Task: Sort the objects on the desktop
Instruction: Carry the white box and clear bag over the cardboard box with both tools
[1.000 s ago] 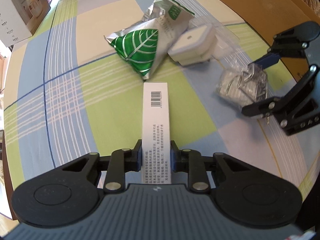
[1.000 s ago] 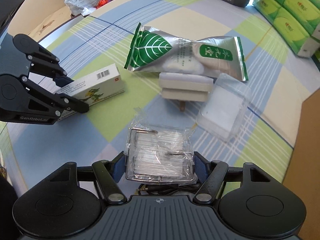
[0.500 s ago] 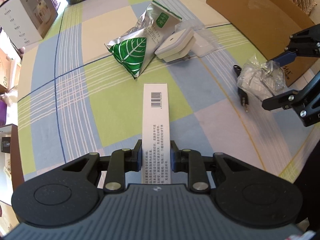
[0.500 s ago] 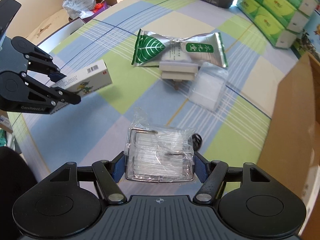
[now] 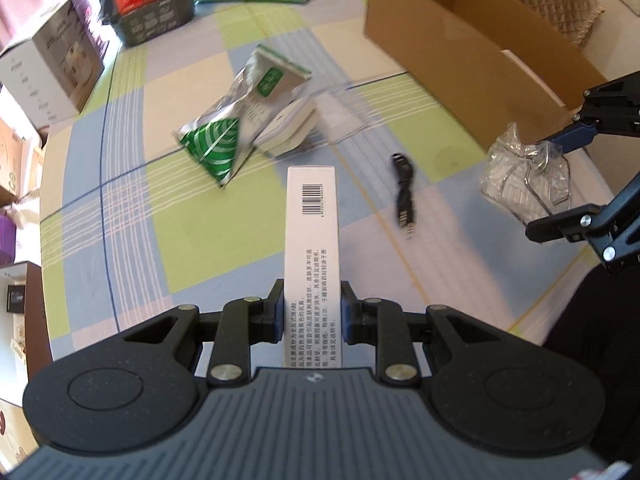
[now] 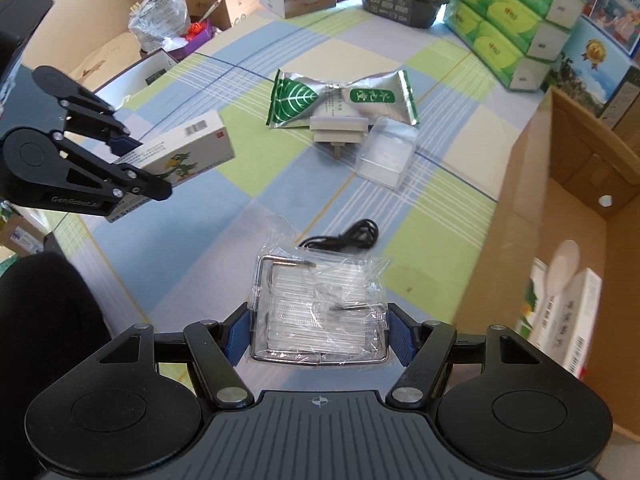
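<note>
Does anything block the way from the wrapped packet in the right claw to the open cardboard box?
Nothing visible does. The right claw holds the wrapped packet above the table, and the cardboard box stands open just to its right. The black cable lies on the cloth ahead, off that path.

Each camera sits just behind its own tongs, raised above the counter (image 5: 132,216) and tilted down along the fingers. Both views share the silver-green packet (image 5: 236,116) (image 6: 340,98), black cable (image 5: 404,184) (image 6: 348,236) and cardboard box (image 5: 472,52) (image 6: 532,200), and each sees the other tongs.
</note>
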`<move>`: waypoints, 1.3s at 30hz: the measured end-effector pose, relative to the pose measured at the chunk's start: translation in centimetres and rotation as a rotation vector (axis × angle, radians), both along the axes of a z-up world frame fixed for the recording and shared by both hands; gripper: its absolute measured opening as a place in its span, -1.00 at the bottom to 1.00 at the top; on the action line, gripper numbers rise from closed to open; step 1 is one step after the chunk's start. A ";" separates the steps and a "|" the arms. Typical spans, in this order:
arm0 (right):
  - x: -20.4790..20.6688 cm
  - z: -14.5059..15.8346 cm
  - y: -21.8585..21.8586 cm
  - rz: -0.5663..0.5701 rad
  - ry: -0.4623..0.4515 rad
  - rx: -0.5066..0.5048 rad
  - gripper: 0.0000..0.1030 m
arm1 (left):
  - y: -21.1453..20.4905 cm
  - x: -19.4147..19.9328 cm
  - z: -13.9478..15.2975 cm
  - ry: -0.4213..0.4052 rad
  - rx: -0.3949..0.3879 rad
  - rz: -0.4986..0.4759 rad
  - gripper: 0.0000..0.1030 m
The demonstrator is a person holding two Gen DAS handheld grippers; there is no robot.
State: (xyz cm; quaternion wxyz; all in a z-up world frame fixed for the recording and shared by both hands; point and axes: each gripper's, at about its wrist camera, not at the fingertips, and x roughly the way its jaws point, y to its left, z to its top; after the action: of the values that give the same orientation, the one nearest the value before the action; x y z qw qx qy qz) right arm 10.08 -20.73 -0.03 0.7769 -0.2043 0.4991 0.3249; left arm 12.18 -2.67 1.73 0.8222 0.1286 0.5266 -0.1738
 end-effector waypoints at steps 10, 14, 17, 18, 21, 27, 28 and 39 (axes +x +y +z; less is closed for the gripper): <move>-3.0 3.0 -5.9 -0.040 -0.042 -0.003 0.28 | -6.0 -2.2 2.9 -0.024 -0.026 -0.096 -0.59; -3.6 3.9 -8.9 -0.082 -0.057 -0.009 0.28 | -8.6 -2.7 4.0 -0.032 -0.039 -0.139 -0.59; -3.8 4.5 -11.2 -0.123 -0.068 -0.019 0.28 | -10.7 -3.1 4.6 -0.040 -0.047 -0.174 -0.59; -3.9 4.6 -12.0 -0.139 -0.072 -0.023 0.28 | -11.4 -3.2 4.8 -0.043 -0.049 -0.186 -0.59; -4.0 4.9 -14.0 -0.180 -0.082 -0.041 0.28 | -13.6 -3.3 5.1 -0.045 -0.056 -0.216 -0.59; -3.7 6.0 -17.1 -0.236 -0.108 -0.050 0.28 | -17.5 -3.4 5.7 -0.042 -0.085 -0.250 -0.59; -3.6 6.2 -17.4 -0.240 -0.113 -0.049 0.28 | -18.1 -3.2 5.8 -0.042 -0.091 -0.255 -0.59; -1.1 7.9 -20.1 -0.310 -0.136 -0.009 0.28 | -23.4 -1.2 7.0 -0.030 -0.152 -0.231 -0.59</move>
State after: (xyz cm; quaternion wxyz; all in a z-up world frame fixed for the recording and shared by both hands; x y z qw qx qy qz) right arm 8.93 -40.86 7.84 0.8488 -0.1498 0.4723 0.1843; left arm 10.94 -26.09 8.69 0.8118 0.1285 0.4812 -0.3047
